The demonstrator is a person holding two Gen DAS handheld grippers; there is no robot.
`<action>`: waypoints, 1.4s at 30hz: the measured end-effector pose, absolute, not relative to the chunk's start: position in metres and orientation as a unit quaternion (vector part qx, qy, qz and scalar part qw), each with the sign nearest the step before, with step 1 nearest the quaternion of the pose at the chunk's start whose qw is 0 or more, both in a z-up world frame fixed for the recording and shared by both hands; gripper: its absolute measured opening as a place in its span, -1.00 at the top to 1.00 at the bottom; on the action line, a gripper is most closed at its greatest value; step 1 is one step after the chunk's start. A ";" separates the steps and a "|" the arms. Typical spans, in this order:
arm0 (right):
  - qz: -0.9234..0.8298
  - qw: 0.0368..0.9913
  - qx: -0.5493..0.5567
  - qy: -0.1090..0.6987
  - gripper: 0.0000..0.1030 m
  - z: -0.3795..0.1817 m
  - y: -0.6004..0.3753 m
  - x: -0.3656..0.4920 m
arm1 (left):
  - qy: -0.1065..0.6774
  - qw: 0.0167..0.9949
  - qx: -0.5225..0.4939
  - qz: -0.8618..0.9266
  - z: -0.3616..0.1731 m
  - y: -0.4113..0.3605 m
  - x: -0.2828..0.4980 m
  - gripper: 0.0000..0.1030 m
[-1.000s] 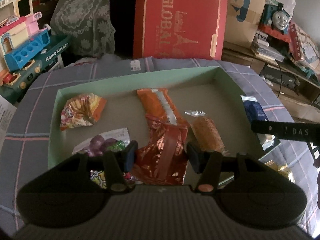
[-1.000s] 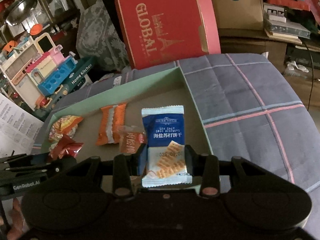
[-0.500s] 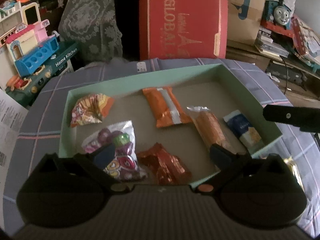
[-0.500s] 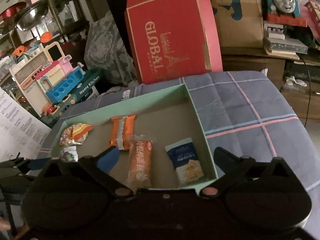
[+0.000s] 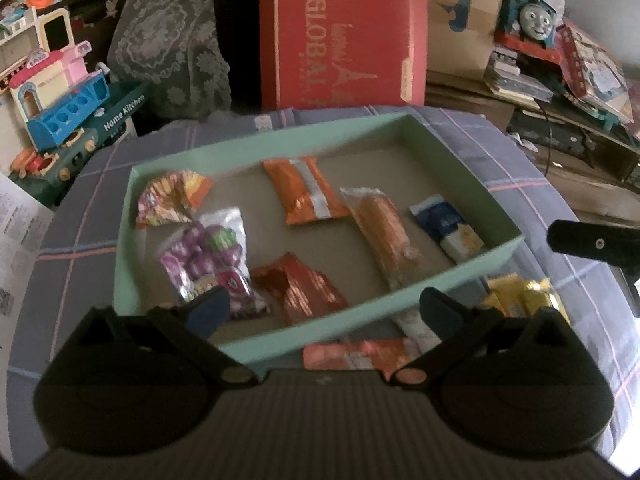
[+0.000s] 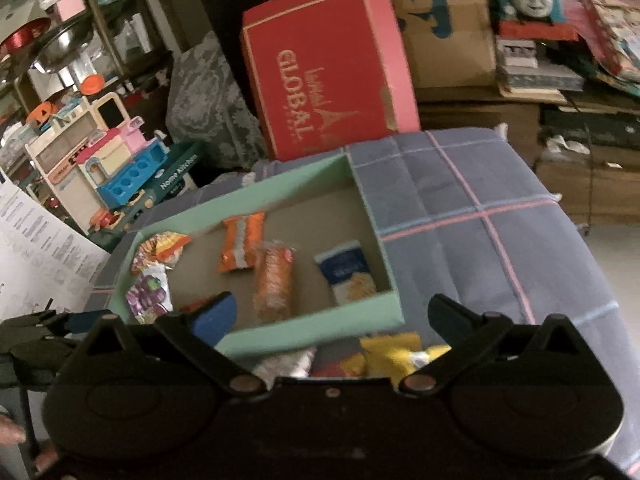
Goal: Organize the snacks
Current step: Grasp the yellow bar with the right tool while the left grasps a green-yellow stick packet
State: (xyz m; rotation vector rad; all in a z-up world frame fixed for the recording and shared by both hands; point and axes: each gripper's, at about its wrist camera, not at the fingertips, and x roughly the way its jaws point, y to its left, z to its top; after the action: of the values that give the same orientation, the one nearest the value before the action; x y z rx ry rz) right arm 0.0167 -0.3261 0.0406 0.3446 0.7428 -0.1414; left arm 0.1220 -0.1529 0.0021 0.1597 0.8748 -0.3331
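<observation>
A mint-green tray [image 5: 400, 292] [image 6: 320, 322] on the plaid cloth holds several snacks: a dark red foil pack [image 5: 300, 288], a purple candy bag [image 5: 208, 256], a blue cracker pack [image 5: 448, 226] [image 6: 350, 274], an orange pack [image 5: 304, 196], a long orange roll [image 5: 384, 236] [image 6: 274, 278] and a crumpled yellow-orange bag [image 5: 172, 198]. My left gripper [image 5: 320, 308] is open and empty above the tray's near edge. My right gripper [image 6: 332, 314] is open and empty above the tray's near right corner. Loose yellow packs [image 5: 520, 300] [image 6: 392, 350] and an orange-pink pack [image 5: 356, 356] lie on the cloth in front of the tray.
A red GLOBAL box [image 5: 344, 36] stands behind the tray. A toy kitchen set [image 5: 68, 96] is at the left, a Thomas train toy [image 5: 534, 20] and cardboard boxes at the right. White printed sheets [image 6: 36, 248] lie at the left edge.
Both grippers opened: the left let go of the red foil pack and the right let go of the blue cracker pack, both in the tray. Both then drew back toward the near edge.
</observation>
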 end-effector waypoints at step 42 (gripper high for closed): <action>-0.140 0.872 0.230 0.408 -0.87 -0.035 -0.345 -0.063 | 0.501 0.824 0.092 -0.249 -0.079 -0.129 0.033 0.66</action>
State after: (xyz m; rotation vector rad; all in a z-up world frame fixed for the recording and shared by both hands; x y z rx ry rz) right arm -0.0630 -0.3448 -0.0348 0.4817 0.8518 -0.2926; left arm 0.0327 -0.1290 -0.0791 0.1948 1.0652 -0.5293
